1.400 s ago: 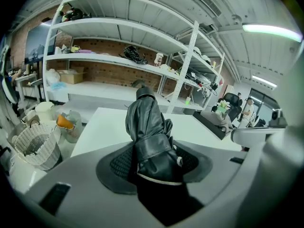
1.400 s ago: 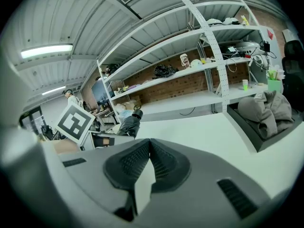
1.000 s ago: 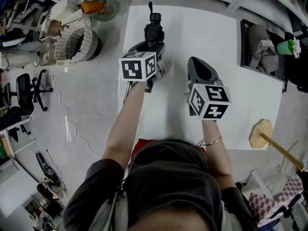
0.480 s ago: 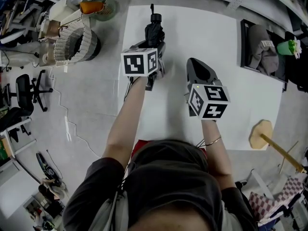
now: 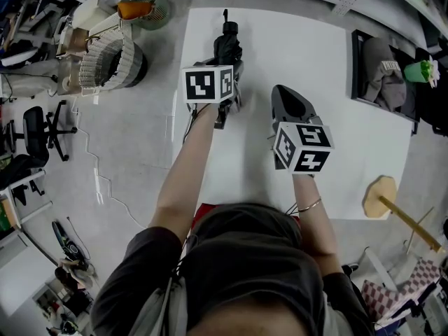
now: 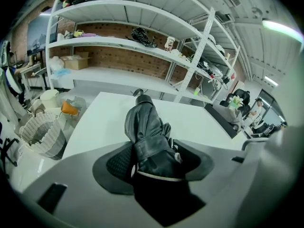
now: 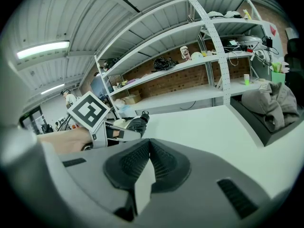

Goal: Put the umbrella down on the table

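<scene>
Left claw (image 6: pixel 153 161) tilted, opening around umbrella (image 6: pixel 146 129); only its view shows.

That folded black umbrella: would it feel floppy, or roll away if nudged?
The umbrella probably has soft, loose fabric over a stiff core, judging by its creases. Its lumpy, uneven folds would likely stop it rolling far on the table.

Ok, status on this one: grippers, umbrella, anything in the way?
Left gripper jaws opening, umbrella between them. Right gripper shut, empty. Umbrella lying on table. Nothing blocking.
</scene>
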`<state>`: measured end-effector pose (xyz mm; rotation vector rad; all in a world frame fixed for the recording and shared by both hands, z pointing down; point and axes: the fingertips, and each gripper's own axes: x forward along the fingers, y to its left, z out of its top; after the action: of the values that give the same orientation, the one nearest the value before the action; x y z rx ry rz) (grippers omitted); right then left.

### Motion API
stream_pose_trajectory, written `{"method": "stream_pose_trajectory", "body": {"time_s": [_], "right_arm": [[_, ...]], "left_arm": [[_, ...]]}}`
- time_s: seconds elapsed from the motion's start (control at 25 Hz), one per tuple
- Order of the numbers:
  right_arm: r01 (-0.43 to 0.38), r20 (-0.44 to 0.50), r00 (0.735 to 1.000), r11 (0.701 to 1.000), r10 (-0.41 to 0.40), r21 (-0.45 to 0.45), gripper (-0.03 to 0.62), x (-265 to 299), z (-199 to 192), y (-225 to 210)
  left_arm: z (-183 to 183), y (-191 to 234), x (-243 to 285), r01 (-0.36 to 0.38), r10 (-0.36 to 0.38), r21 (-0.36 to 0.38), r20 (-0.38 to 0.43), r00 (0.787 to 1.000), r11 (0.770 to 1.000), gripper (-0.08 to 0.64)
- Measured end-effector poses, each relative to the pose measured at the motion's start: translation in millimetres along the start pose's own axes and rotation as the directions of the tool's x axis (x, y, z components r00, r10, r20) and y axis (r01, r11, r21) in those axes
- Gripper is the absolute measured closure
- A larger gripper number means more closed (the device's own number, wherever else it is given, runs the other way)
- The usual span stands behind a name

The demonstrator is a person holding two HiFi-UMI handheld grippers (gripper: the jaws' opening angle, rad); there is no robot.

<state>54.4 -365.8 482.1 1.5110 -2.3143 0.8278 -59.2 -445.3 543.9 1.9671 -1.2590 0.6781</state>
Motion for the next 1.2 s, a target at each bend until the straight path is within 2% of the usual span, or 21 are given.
{"method": "stream_pose_trajectory", "body": {"time_s": [0.32,0.68,0.84,1.0,1.2], "right_arm": [[0.002,0.002,1.0,1.0,-0.002,-0.003,0.574,1,2,5],[0.011,0.015,1.0,1.0,-0.011,-0.012,0.574,-4,6,7],[0.009,0.022,1.0,1.0,-0.009,-0.02,0.574,-7,9,9],[0.008,0.035,0.999,1.0,-0.007,-0.025,0.574,-12,12,13],[0.022,0.052,0.998,0.999,-0.02,-0.036,0.574,-21,16,15]], "left_arm": [[7,4,-5,-0.026,0.026,0.01,0.042,0.999,1.0,0.293],[22,4,-18,-0.054,0.049,0.027,0.149,0.988,0.998,0.293],[30,1,-27,-0.06,0.049,0.047,0.208,0.977,0.997,0.302],[37,-3,-36,-0.065,0.049,0.056,0.256,0.965,0.996,0.344],[42,-9,-50,-0.036,0.02,0.044,0.314,0.949,0.998,0.362]]}}
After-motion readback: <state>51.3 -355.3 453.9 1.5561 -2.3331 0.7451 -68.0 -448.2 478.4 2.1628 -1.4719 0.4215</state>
